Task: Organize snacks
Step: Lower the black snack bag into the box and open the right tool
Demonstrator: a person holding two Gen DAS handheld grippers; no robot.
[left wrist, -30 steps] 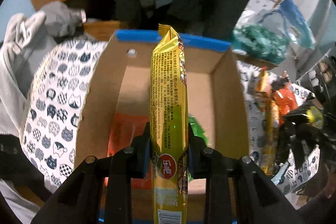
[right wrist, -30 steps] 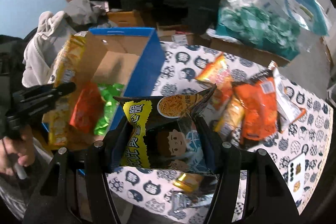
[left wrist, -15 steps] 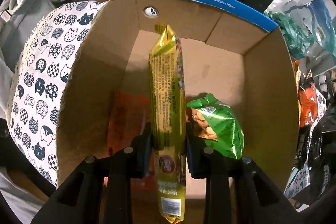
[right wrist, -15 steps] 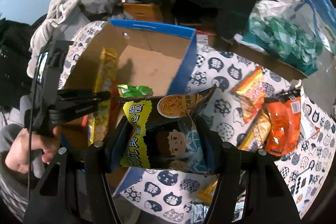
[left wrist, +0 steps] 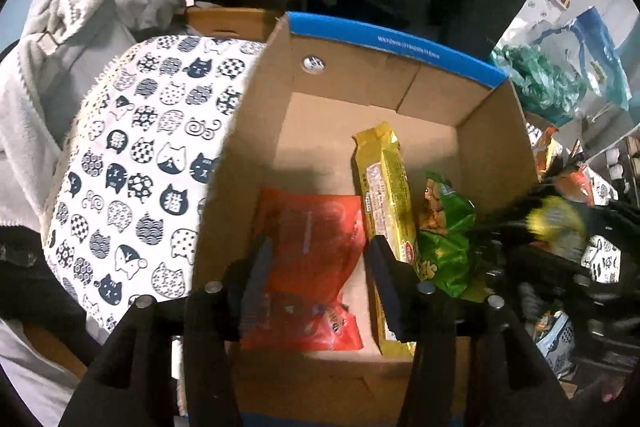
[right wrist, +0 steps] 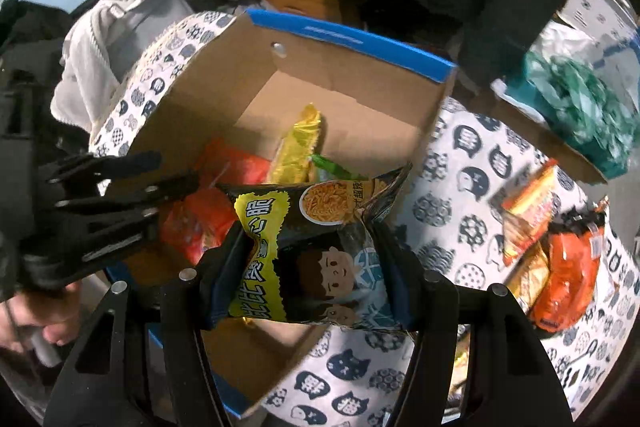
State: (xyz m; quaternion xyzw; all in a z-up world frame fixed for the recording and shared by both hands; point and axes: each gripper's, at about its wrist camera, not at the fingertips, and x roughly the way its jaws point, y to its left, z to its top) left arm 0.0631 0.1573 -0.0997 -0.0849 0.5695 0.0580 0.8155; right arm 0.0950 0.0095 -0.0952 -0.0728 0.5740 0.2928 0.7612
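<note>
Left wrist view: the left gripper (left wrist: pixel 318 263) has just been opening its jaws, nothing between them; the yellow snack pack (left wrist: pixel 386 203) lies released in the cardboard box (left wrist: pixel 396 45), by the right jaw, long axis pointing away. The right gripper (right wrist: pixel 310 269) clamps the black noodle snack bag (right wrist: pixel 316 247) above the box, probably next in.

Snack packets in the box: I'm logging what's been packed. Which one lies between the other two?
The long yellow packet. It lies in the box with the red packet on its left and the green packet on its right.
</note>
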